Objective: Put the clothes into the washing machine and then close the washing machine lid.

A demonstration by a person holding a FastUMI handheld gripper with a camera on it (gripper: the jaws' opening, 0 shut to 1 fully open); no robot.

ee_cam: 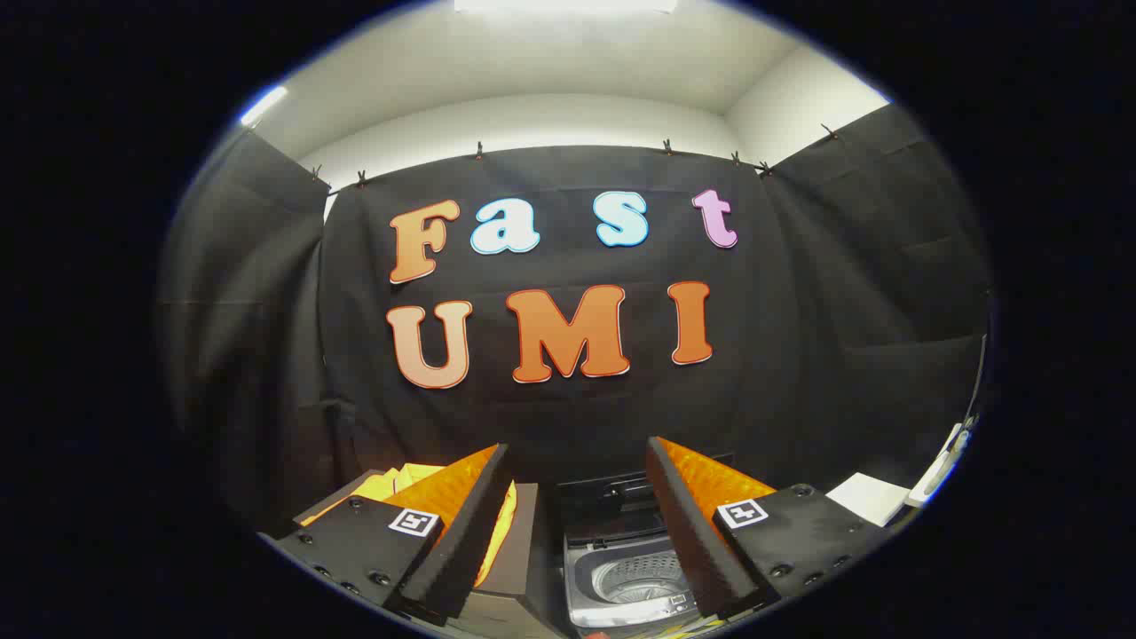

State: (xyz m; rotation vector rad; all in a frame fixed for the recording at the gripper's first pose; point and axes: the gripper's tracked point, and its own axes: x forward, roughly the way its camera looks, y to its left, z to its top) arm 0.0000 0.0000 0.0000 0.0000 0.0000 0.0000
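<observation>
My gripper [577, 461] hangs open, high above the table, with nothing between its fingers. Below and between the fingers stands a small grey washing machine [626, 577] with its lid [612, 493] raised at the back, so the perforated drum [639, 575] shows. To the left of the machine a yellow garment [404, 484] lies on a brown box [519, 555], partly hidden behind the left finger [461, 524]. The right finger [688, 524] covers the machine's right side.
A white flat sheet or box [868, 497] lies to the right of the machine, with a white object [941, 466] beyond it. Black cloth walls close in the back and both sides of the booth.
</observation>
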